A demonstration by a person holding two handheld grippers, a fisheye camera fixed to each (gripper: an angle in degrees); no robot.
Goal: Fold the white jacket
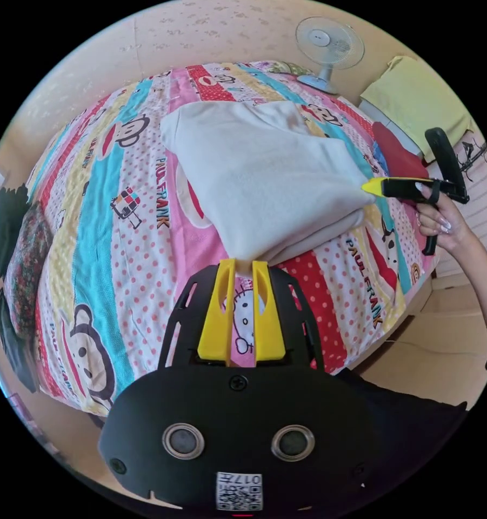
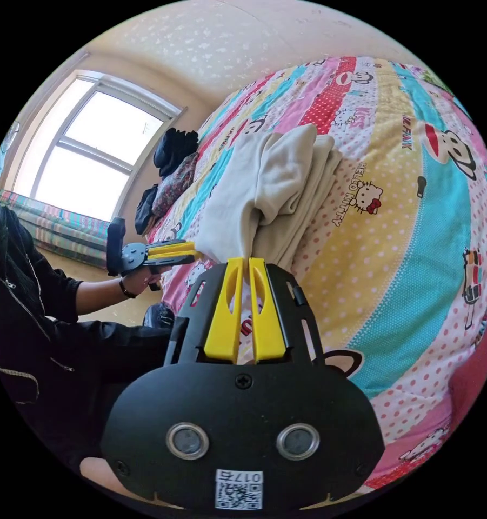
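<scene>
A: Since the white jacket [image 1: 265,178] already lies as a thick folded stack near the bed's front edge, why are both grippers at it?

B: My guess is they're pinching its two near corners, to lift it or lay one more fold. The left gripper [image 1: 242,265] has its yellow jaws drawn narrow, with the hem running in between them, so it looks clamped on cloth.

A: And the right gripper [image 2: 244,264]?

B: Same pose in its own view: jaws nearly together where the stacked layers meet them. From the left gripper view its tip touches the stack's other near corner.

A: What carries the jacket?

B: A cartoon-print bedsheet [image 1: 119,227]. A fan [image 1: 329,46] stands beyond the far edge, and dark clothes [image 2: 170,157] are piled by the window side.
</scene>
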